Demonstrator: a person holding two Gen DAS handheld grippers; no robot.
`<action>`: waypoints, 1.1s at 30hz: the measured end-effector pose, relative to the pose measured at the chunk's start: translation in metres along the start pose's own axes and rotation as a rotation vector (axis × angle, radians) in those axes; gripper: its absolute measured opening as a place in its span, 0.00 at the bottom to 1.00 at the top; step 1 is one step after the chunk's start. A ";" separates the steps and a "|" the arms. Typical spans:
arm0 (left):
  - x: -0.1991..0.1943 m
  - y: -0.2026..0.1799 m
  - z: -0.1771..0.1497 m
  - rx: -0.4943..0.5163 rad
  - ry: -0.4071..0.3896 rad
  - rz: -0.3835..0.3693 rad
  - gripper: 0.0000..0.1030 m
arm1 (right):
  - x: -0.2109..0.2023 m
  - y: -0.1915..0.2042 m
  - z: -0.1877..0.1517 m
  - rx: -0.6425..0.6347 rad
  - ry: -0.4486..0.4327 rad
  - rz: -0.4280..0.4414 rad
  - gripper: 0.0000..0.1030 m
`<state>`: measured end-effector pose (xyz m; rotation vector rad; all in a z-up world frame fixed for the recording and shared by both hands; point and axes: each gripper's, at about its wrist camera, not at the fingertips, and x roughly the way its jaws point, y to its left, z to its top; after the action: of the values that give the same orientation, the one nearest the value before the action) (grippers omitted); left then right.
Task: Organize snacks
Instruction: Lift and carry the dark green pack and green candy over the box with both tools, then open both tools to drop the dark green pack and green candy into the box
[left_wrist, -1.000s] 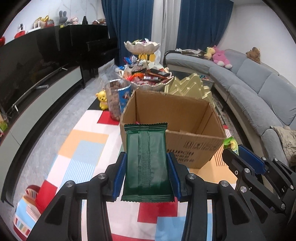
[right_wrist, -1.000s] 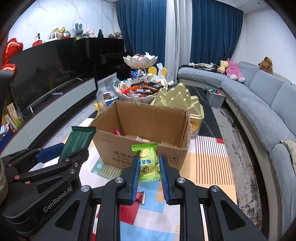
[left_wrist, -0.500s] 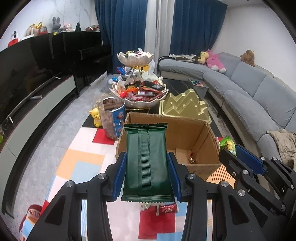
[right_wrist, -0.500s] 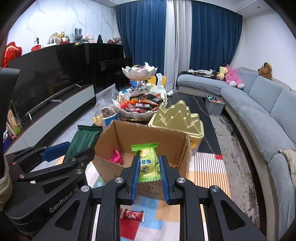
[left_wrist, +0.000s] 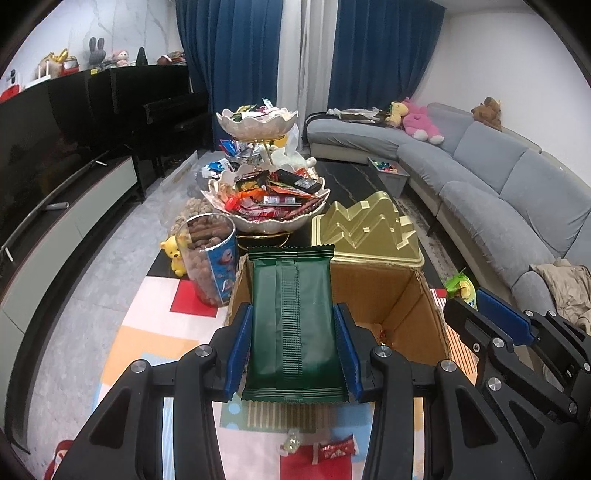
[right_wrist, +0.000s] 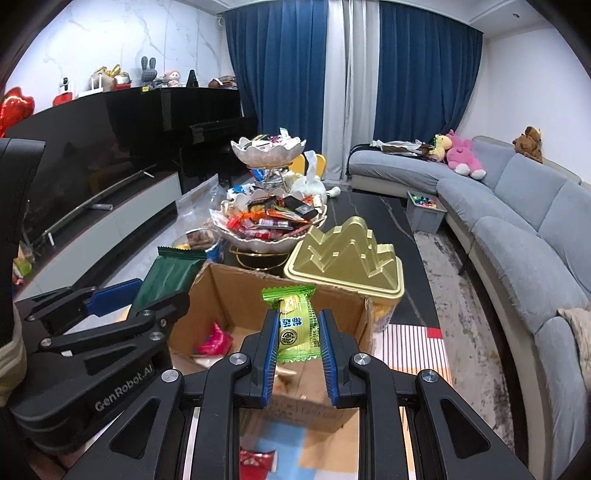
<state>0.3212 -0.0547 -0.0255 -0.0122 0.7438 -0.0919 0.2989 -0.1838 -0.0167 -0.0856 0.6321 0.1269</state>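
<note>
- your cardboard box (right_wrist: 236, 295) is the landmark: it sits open-topped on the patterned mat, with a pink wrapper (right_wrist: 216, 338) and other small sweets already lying inside.
- the dark green snack pack (left_wrist: 291, 317) is pinched by its long edges in your left gripper (left_wrist: 293, 347), its long axis running away from you and hanging over the box's near-left wall.
- the light green candy (right_wrist: 295, 325) is clamped upright in your right gripper (right_wrist: 297, 349), just above the box's near wall, over the opening.
- both loads are over or at the box's near rim; the right one looks a little further over the opening.
- both grippers tilt downward toward the box, side by side.
- beyond the box stand the gold mountain-shaped tray (right_wrist: 347, 258) and the tiered snack bowl (right_wrist: 269, 225); a jar of nuts (left_wrist: 208, 258) stands left of the box.
</note>
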 end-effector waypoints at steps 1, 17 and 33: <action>0.003 0.001 0.002 0.002 0.001 -0.002 0.42 | 0.002 -0.001 0.001 0.001 0.001 -0.001 0.22; 0.055 0.002 0.013 0.000 0.050 -0.020 0.42 | 0.048 -0.017 0.003 0.022 0.052 -0.015 0.22; 0.067 0.008 0.016 0.003 0.060 -0.050 0.64 | 0.059 -0.021 0.003 0.027 0.058 -0.039 0.46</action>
<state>0.3812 -0.0531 -0.0593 -0.0252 0.8035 -0.1412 0.3511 -0.1990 -0.0484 -0.0753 0.6896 0.0783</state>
